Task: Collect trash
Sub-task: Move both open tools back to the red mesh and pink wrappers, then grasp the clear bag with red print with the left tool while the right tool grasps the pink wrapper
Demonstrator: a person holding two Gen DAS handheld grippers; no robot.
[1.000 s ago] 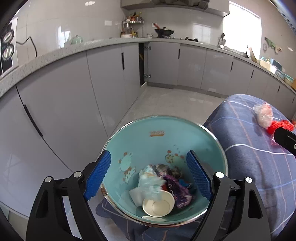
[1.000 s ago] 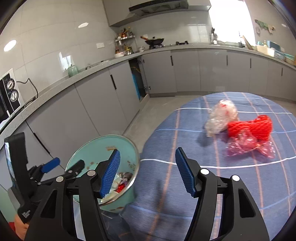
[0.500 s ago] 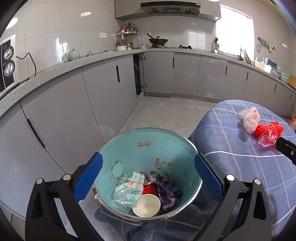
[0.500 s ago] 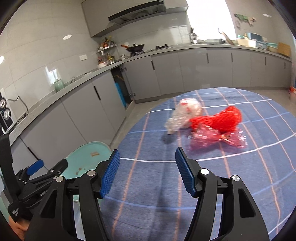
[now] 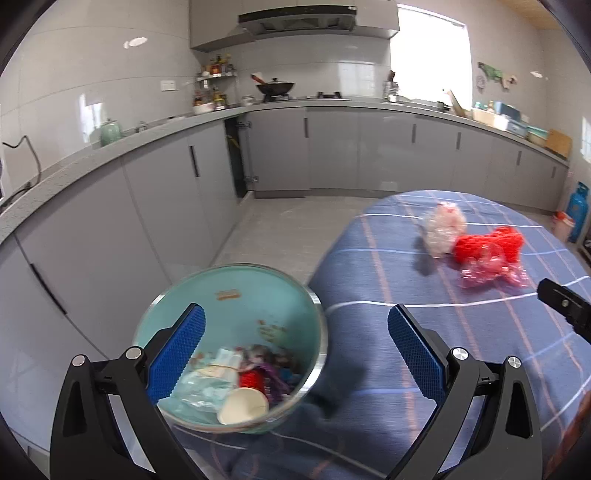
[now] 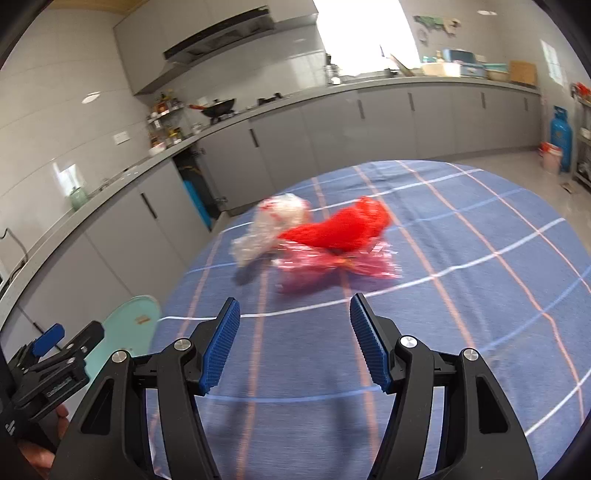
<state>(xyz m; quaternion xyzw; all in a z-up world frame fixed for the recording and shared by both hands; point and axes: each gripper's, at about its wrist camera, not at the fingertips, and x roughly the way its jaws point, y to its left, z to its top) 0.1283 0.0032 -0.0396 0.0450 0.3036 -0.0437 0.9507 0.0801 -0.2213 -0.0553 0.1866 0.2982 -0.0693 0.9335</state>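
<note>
Grey kitchen cupboards (image 5: 166, 206) run behind my blue checked table (image 6: 461, 295). Far on it lie red net trash (image 6: 340, 229) and clear wrappers (image 6: 273, 225). My left gripper (image 5: 295, 350) gapes wide by the bin (image 5: 236, 291); my right gripper (image 6: 293, 347) is half open, empty.

Bench (image 6: 461, 295): blue plaid cloth over it
On it: clear bag (image 6: 273, 225), red net (image 6: 340, 229), pink wrapper (image 6: 325, 264) — touching, bunched together

Home kitchen: grey cabinets (image 5: 332, 155), wok (image 5: 275, 88), range hood (image 5: 295, 20).
</note>
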